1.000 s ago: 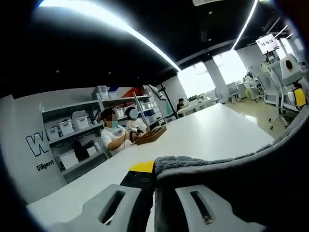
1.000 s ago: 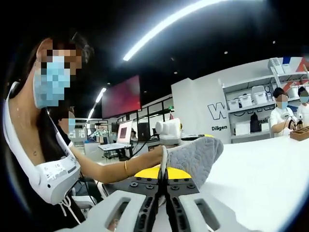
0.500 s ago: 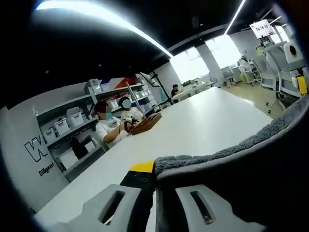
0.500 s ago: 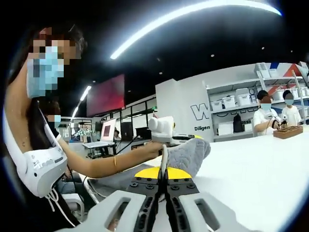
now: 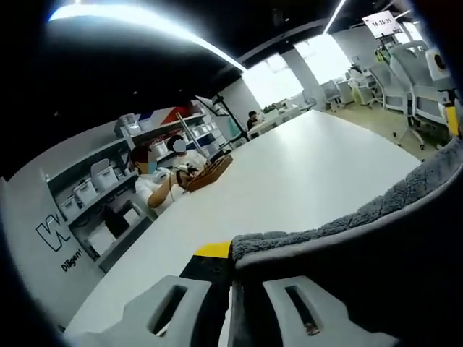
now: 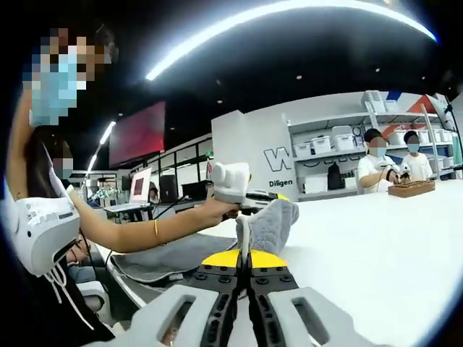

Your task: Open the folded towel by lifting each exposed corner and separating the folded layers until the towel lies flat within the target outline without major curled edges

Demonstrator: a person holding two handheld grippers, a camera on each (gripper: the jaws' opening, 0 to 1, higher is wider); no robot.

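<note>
In the left gripper view my left gripper (image 5: 233,266) is shut on the edge of the grey fleecy towel (image 5: 376,246). The cloth rises from the jaws and stretches off to the right as a taut band. In the right gripper view my right gripper (image 6: 244,262) is shut on another corner of the towel (image 6: 269,220), which stands up in a fold just past the jaws. Further left, a hand holds the left gripper (image 6: 231,185) above a spread part of the towel (image 6: 170,262) on the white table (image 6: 376,246).
The white table (image 5: 304,181) runs long and bare ahead of the left gripper. At its far end two people work over a wooden box (image 5: 210,172). Shelves with bins (image 6: 340,144) line the back wall. The person's arm (image 6: 137,235) and body stand at the table's left edge.
Both views have swung with the hands. In the right gripper view the towel fold beyond the jaws looks smaller, and more cloth lies spread under the person's arm. Both grippers keep their hold.
</note>
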